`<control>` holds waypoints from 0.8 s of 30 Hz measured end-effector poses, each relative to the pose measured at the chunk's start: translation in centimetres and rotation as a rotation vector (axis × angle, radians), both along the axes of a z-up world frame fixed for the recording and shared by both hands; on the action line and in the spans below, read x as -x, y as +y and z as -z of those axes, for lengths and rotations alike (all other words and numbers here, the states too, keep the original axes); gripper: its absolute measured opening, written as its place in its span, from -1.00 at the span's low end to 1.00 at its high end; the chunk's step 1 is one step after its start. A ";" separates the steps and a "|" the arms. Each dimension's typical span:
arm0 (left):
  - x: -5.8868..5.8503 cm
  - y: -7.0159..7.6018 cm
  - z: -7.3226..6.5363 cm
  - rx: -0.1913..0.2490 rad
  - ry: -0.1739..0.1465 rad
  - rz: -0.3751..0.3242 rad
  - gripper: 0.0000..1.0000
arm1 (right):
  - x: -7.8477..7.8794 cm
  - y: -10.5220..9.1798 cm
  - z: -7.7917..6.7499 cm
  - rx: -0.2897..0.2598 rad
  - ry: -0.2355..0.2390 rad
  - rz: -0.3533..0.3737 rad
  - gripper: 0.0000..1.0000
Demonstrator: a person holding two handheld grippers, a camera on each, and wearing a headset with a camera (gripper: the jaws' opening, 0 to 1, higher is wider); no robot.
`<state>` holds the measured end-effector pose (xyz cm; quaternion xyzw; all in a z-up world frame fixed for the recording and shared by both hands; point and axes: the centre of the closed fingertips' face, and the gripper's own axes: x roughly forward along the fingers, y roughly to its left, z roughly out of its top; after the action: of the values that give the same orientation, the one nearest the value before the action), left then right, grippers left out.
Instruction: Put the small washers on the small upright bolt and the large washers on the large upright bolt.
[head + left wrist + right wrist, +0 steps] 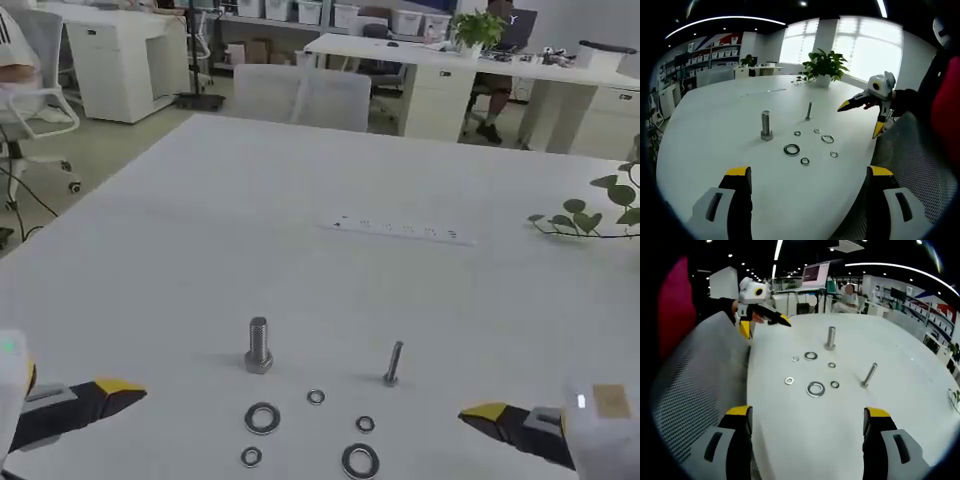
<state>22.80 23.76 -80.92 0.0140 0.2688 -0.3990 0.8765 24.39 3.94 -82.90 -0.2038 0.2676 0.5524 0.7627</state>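
Note:
Two bolts stand upright on the white table (300, 250): a thick large bolt (259, 347) and, to its right, a thin small bolt (393, 364). In front of them lie loose washers: two large washers (262, 418) (360, 461) and several small washers (316, 397). My left gripper (105, 398) is at the near left, open and holding nothing. At the near right, my right gripper (495, 418) is also open, nothing between its fingers. The left gripper view looks over its spread jaws toward the large bolt (766, 126), the small bolt (809, 111) and the right gripper (859, 121). In the right gripper view the left gripper (765, 329) hovers beyond the washers.
A white power strip (400, 229) lies across the middle of the table. Plant leaves (595, 215) reach in at the right edge. A mesh chair back (705, 380) stands at the table's near side. Desks and chairs (300, 95) fill the room behind.

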 end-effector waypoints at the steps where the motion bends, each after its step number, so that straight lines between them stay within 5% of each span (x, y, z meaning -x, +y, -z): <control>1: 0.0 0.0 0.0 -0.001 0.000 0.000 0.91 | 0.0 0.0 0.0 0.000 0.000 -0.001 0.85; 24: 0.1 -0.1 -0.2 0.006 -0.010 -0.014 0.90 | -0.6 1.0 -0.3 0.038 -0.007 -0.066 0.82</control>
<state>22.73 23.62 -80.77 0.0116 0.2632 -0.3937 0.8807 25.02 4.90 -82.63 -0.2291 0.2686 0.5714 0.7408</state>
